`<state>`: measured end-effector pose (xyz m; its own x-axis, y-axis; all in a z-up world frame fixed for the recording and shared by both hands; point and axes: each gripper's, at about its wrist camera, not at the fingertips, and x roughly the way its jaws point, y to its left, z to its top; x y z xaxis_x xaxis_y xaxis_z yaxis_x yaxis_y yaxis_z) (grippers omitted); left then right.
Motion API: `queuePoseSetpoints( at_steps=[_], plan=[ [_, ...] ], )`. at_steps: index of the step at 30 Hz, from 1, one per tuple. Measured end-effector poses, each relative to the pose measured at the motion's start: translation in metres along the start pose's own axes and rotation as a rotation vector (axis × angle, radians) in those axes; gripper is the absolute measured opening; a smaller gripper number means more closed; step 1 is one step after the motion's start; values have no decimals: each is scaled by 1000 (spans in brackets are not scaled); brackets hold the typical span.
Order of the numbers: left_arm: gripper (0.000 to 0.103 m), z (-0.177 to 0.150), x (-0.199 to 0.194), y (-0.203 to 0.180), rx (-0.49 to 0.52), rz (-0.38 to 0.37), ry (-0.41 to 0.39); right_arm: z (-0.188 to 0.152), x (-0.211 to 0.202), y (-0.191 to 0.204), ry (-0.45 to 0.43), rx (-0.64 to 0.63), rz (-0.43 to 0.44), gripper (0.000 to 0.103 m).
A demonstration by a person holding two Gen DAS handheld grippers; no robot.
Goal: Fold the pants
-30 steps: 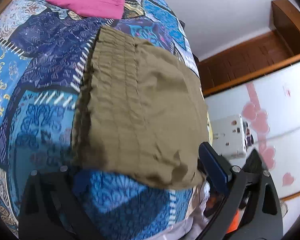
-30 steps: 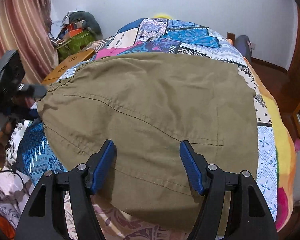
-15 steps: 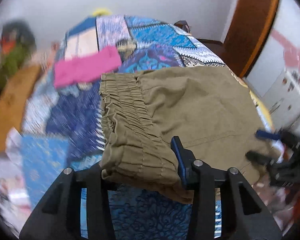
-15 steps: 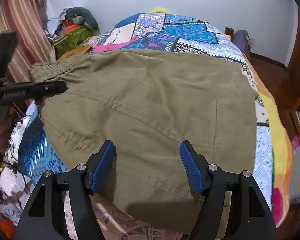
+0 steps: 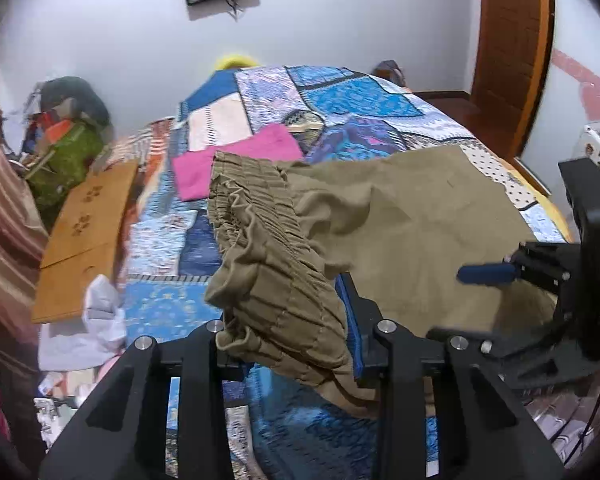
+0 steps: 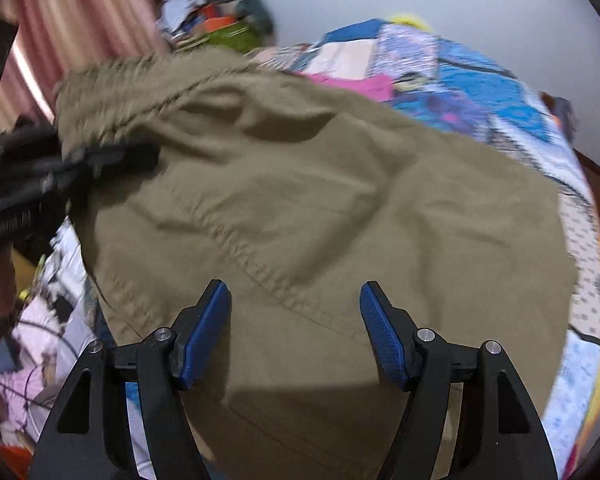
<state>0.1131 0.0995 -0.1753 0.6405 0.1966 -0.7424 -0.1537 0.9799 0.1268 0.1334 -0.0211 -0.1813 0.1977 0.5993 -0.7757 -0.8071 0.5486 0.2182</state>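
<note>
Olive pants (image 5: 400, 216) lie folded on the patchwork bed (image 5: 340, 92). My left gripper (image 5: 284, 320) has the gathered elastic waistband (image 5: 268, 264) bunched between its closing jaws, and that edge is raised off the quilt. In the right wrist view the left gripper (image 6: 112, 156) is a blurred dark shape at the pants' (image 6: 320, 208) left edge. My right gripper (image 6: 296, 308) hovers open over the near part of the cloth, with nothing pinched between its blue pads (image 6: 208, 328). From the left wrist camera the right gripper (image 5: 484, 273) shows at the pants' right side.
A pink folded garment (image 5: 236, 160) lies on the quilt beyond the waistband. A wooden board (image 5: 88, 232), a green bundle (image 5: 68, 152) and white cloth (image 5: 96, 320) sit beside the bed's left edge. A wooden door frame (image 5: 512, 52) stands at the right.
My left gripper swung round, closed on the waistband and lifted it, so the cloth now wrinkles. My right gripper slid sideways over the pants and stayed open.
</note>
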Motion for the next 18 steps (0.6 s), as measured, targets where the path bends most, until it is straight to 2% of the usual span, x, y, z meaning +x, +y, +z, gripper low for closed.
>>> queuePoseSetpoints(
  at_steps=[4, 7, 13, 18],
  plan=[
    [34, 4, -9, -4, 2, -2, -29, -3, -12, -2, -34, 25, -5, 65],
    [32, 12, -21, -17, 19, -21, -75, -14, -33, -17, -73, 52, -52, 65],
    [30, 31, -37, -47, 79, -58, -143, -56, -80, -72, -99, 172, -224, 65],
    [27, 44, -45, -75, 137, -121, -165, -97, -96, -115, -40, 277, -337, 65]
  ],
)
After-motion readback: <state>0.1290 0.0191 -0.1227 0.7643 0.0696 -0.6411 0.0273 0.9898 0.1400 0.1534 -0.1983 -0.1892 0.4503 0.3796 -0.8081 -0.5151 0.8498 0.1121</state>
